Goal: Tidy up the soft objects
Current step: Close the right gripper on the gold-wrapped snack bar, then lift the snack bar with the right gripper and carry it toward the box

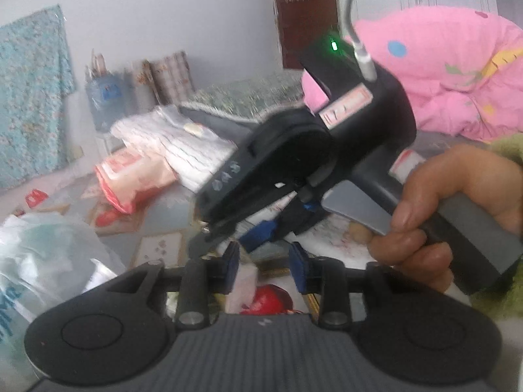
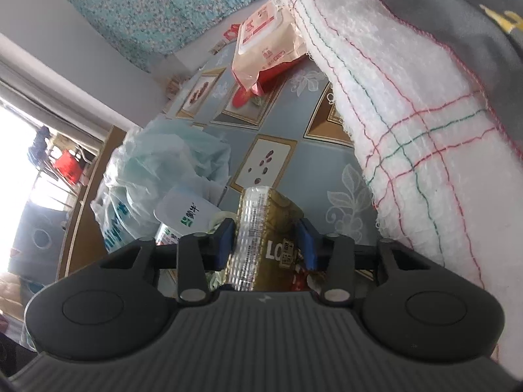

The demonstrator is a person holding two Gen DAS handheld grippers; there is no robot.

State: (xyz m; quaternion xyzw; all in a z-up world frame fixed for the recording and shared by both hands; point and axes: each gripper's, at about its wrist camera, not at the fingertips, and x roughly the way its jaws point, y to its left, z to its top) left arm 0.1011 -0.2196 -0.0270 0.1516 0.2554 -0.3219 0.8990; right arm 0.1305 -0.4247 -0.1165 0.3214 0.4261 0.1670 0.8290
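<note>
My right gripper (image 2: 267, 240) is shut on a gold foil packet (image 2: 264, 235) and holds it above the patterned tablecloth (image 2: 313, 156). The right gripper also shows in the left wrist view (image 1: 258, 228), held in a hand, tilted down to the left. My left gripper (image 1: 265, 266) is open and empty, with a pale pink soft thing (image 1: 242, 289) below its gap. A white towel with red and green stitched lines (image 2: 408, 114) lies under a grey cloth (image 2: 457, 9); it also shows in the left wrist view (image 1: 183, 143). A pink wet-wipes pack (image 2: 264, 42) lies beside the towel.
A crumpled plastic bag (image 2: 157, 170) sits at the table's left, with a white carton (image 2: 186, 212) by it. A pink quilt (image 1: 441, 72) lies at the back right on a bed. A teal floral cloth (image 1: 29, 98) hangs on the wall.
</note>
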